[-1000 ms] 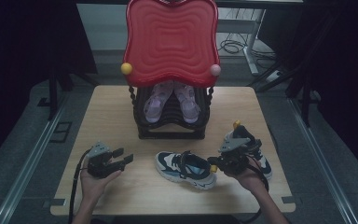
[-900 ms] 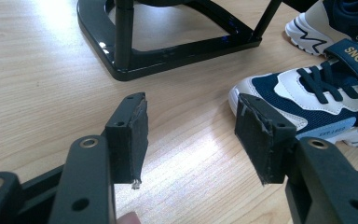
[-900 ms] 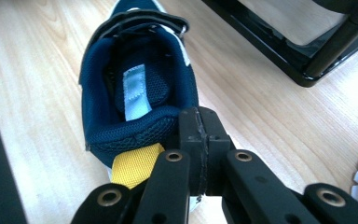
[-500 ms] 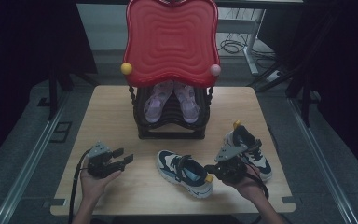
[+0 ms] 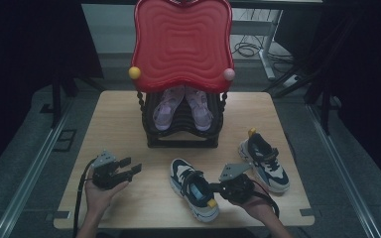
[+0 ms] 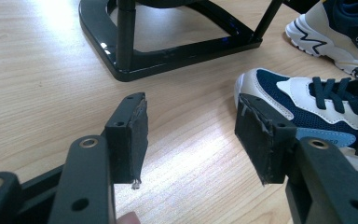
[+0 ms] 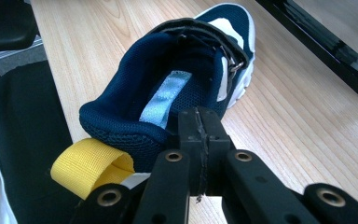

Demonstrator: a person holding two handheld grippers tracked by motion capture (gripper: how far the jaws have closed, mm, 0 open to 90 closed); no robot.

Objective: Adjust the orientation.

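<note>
Starting at your left, the left gripper (image 5: pixel 131 167) rests on the table (image 5: pixel 119 106) with its jaws apart and nothing between them. Mid-table lies the navy sneaker (image 5: pixel 192 188), toe toward the black rack (image 5: pixel 182 133). Your right gripper (image 5: pixel 217 189) has its jaws pinched together on the padded heel collar. Expect a light, soft shoe whose mesh will buckle; the collar or the yellow pull loop (image 7: pixel 91 169) is your firmest hold. Its mate (image 5: pixel 266 161) sits farther right.
</note>
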